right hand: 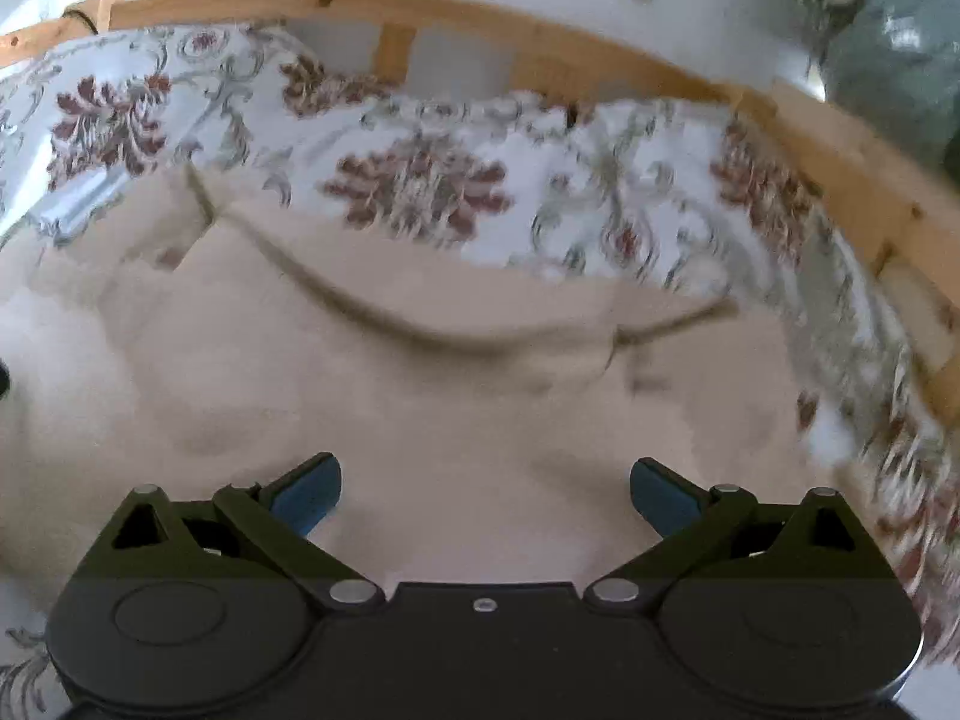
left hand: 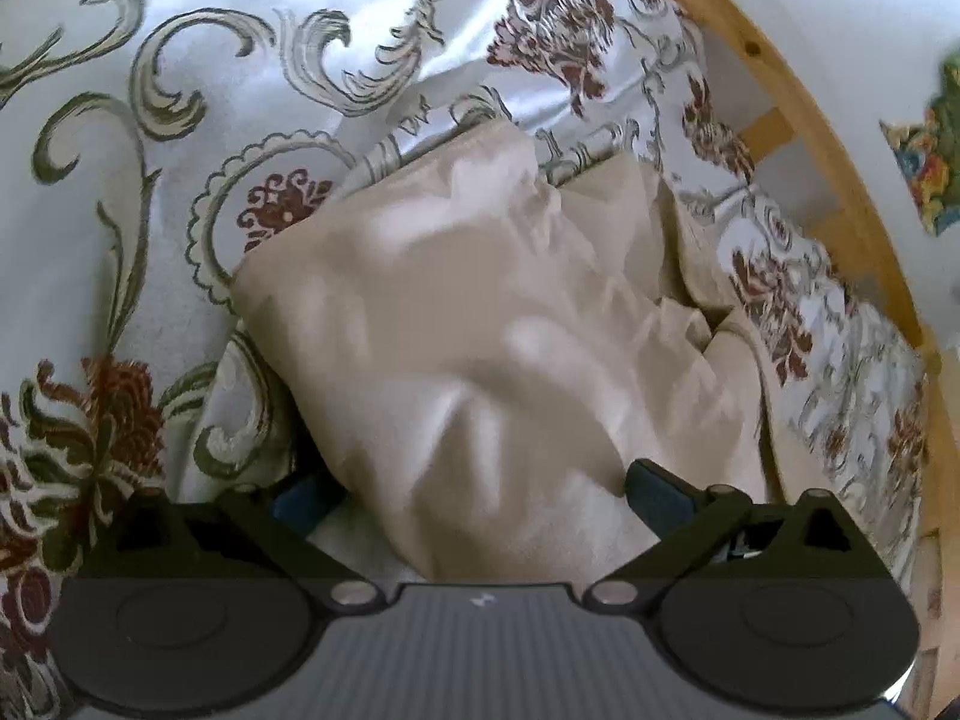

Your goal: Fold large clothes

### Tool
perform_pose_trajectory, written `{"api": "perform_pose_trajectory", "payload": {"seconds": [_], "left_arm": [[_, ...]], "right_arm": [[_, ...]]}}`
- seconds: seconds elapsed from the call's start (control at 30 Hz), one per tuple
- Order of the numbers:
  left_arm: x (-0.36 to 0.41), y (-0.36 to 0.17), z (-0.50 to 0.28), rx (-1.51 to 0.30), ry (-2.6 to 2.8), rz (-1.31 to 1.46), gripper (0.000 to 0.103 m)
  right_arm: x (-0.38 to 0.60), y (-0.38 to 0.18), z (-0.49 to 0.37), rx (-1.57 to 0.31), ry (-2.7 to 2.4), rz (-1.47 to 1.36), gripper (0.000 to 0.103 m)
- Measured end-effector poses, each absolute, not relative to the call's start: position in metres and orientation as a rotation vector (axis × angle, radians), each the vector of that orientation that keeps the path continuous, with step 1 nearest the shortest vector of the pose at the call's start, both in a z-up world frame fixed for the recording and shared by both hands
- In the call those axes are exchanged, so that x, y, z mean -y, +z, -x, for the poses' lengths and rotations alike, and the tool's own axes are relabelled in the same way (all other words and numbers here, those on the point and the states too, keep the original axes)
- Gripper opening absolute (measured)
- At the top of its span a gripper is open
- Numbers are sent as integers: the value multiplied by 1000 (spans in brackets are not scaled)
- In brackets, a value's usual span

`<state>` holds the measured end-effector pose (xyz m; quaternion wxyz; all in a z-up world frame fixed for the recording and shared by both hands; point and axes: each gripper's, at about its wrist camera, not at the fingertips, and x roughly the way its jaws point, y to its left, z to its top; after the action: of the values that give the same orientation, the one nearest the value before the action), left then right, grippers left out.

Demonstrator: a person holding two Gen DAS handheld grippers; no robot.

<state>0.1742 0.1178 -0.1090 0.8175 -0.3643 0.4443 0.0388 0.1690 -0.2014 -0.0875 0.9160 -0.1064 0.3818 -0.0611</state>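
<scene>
A large beige garment (left hand: pixel 480 324) lies bunched and creased on a floral bedspread (left hand: pixel 120 120). In the left wrist view my left gripper (left hand: pixel 480 498) is open, its jaws wide apart, with a thick fold of the garment lying between them and covering most of the left pad. In the right wrist view the garment (right hand: pixel 420 408) lies flatter, with a dark seam curving across it. My right gripper (right hand: pixel 486 498) is open just above the cloth, blue pads (right hand: pixel 309 498) apart, holding nothing.
The white bedspread with red flowers and green scrolls (right hand: pixel 420 180) covers the bed. A wooden bed rail (right hand: pixel 540 42) runs along the far side, also in the left wrist view (left hand: pixel 780 90). A grey-green cushion (right hand: pixel 900 48) sits beyond the rail at the right.
</scene>
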Motion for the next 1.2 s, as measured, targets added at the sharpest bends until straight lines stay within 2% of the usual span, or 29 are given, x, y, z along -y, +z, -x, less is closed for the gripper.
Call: {"api": "perform_pose_trajectory", "payload": {"seconds": [0.13, 0.23, 0.6, 0.87, 0.93, 1.0, 1.03, 1.07, 1.1, 1.2], "left_arm": [[-125, -113, -173, -914, 112, 838, 99], [-116, -109, -176, -931, 115, 767, 99], [-92, -101, -168, -944, 114, 602, 102], [-95, -102, -174, -962, 103, 623, 102], [-92, -101, -177, -957, 97, 585, 97], [-86, -96, -176, -935, 72, 539, 80], [-83, -93, -175, -923, 60, 526, 75], [-80, -89, -174, -908, 46, 503, 66], [-78, -86, -173, -897, 29, 491, 53], [-73, -70, -177, -876, -5, 475, 34]], "right_arm": [[194, -110, -148, -659, -214, 153, 102], [193, -119, -144, -617, -185, 156, 102], [198, -118, -147, -640, -174, 123, 102], [201, -118, -146, -631, -158, 94, 102], [202, -119, -145, -629, -157, 90, 102], [203, -119, -145, -631, -155, 86, 102], [203, -119, -145, -631, -154, 85, 102], [203, -119, -145, -632, -154, 82, 102], [204, -119, -145, -634, -154, 80, 102], [204, -117, -148, -656, -155, 77, 102]]}}
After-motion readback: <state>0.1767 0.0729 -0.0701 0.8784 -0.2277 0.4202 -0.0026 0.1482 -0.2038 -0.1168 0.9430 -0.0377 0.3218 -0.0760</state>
